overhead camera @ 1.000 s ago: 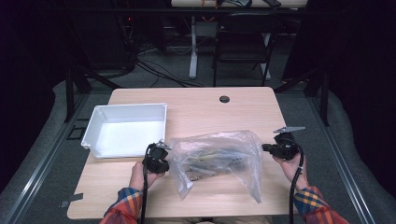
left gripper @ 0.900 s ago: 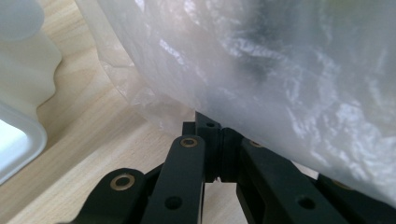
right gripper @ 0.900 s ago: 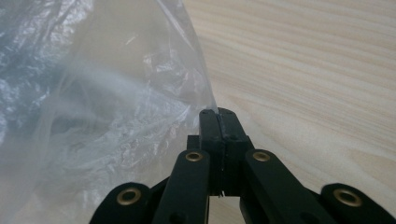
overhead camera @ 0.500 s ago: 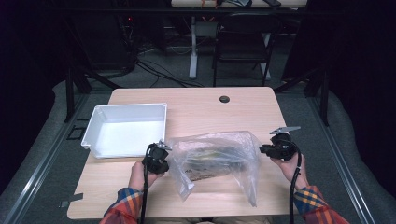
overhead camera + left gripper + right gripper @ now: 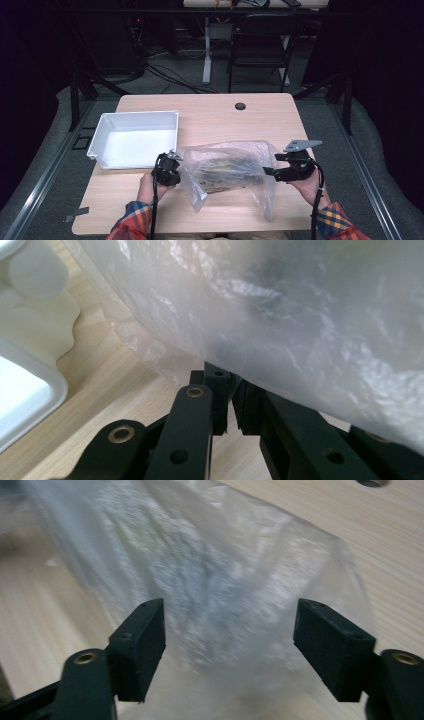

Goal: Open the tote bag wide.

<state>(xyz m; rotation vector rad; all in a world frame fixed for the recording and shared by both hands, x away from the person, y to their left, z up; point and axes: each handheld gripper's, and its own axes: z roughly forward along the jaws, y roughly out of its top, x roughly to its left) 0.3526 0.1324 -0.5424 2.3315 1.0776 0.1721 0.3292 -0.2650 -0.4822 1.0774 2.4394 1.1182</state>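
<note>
Left tongs (image 5: pixel 172 167), low and left of centre in the high view, are clenched on the edge of the plastic bag (image 5: pixel 227 172); in the left gripper view the jaws stand nearly together with the film pinched between them. Right tongs (image 5: pixel 270 171), at the lower right, are released, jaws wide apart on either side of the bag's far end with the film between them but not yet pinched. The bag itself lies across the lower middle of the desk (image 5: pixel 260 120), holding dark and greenish contents too blurred to name. Beyond it, at the upper left, sits a white tray (image 5: pixel 100 135), just beside the left tongs.

Likely trouble: thin film may slip or tear if only one side is held while lifting, and the contents could spill toward the loose end.
</note>
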